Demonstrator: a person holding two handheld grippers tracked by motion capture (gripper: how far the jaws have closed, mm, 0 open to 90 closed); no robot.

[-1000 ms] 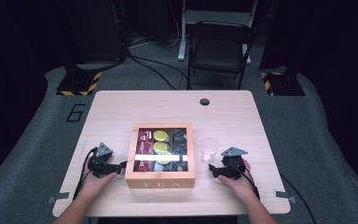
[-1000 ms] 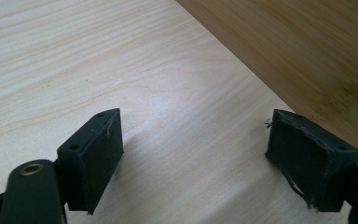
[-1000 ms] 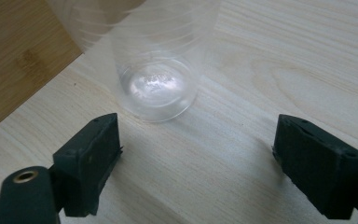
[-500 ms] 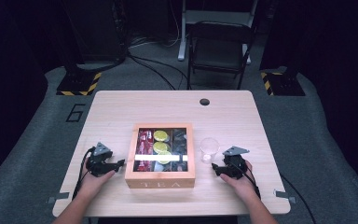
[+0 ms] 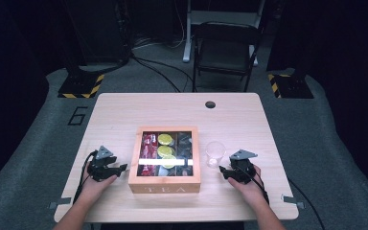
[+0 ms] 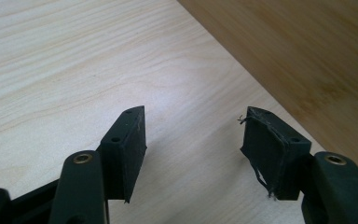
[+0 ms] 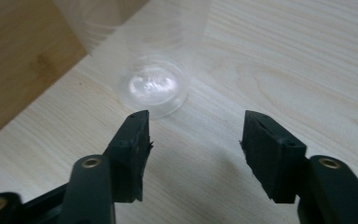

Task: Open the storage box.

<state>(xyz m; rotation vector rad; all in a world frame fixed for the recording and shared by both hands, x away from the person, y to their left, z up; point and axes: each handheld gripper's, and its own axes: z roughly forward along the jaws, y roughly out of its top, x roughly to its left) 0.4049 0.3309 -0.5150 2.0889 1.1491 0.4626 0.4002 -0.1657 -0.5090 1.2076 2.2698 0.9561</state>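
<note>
Cup (image 7: 154,86) just ahead of right claw (image 7: 193,140).

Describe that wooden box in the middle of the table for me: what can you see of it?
The wooden box is square, of light wood, with the letters TEA on its front wall. It sits flat near the table's front edge, its see-through top catching a bright streak of glare. Inside, compartments hold red packets at the left, yellow-green ones in the middle and dark ones at the right. A clear plastic cup stands upright just beside its right wall. Nothing grips it: a gripper lies on the table at each side, apart from it.
</note>
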